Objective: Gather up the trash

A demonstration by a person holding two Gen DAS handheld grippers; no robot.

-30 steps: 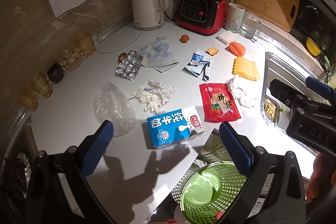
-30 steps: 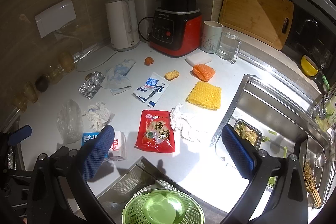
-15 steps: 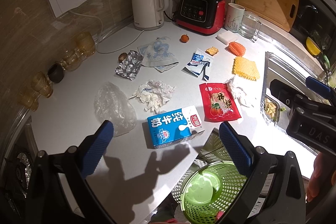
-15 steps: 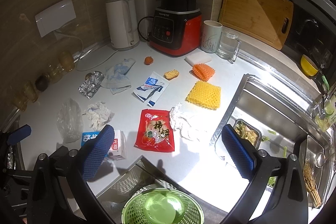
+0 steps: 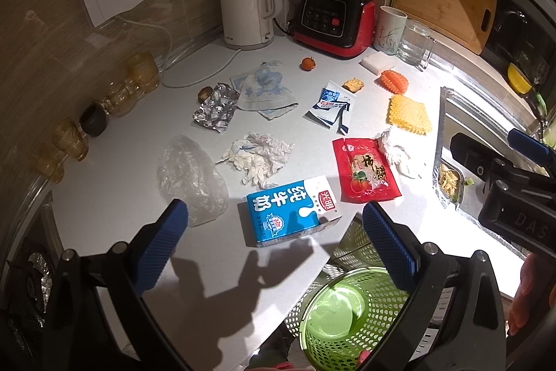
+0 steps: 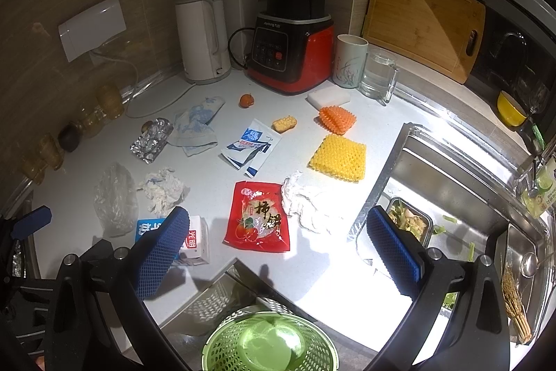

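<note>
Now both tools, left (image 5: 274,239) and right (image 6: 278,249), are open; the milk box (image 5: 292,211) looks light and squashy, so pinch its flat sides.

Each handheld gripper is built of matte black plastic, with two thick arms that spread into a wide V. The left gripper (image 5: 274,242) carries a blue pad with a fine knurled, dotted texture on the inner face of each finger (image 5: 161,247), and a round silver screw head sits at each pivot along the black arms. The right gripper (image 6: 278,252) is the same make: blue textured pads (image 6: 392,256), black arms, silver screws at the joints. Seen from the left wrist view, its black body bears raised letters reading "DAS" and ends in a smooth blue tip. A bare hand (image 5: 530,298) shows beside it.
</note>
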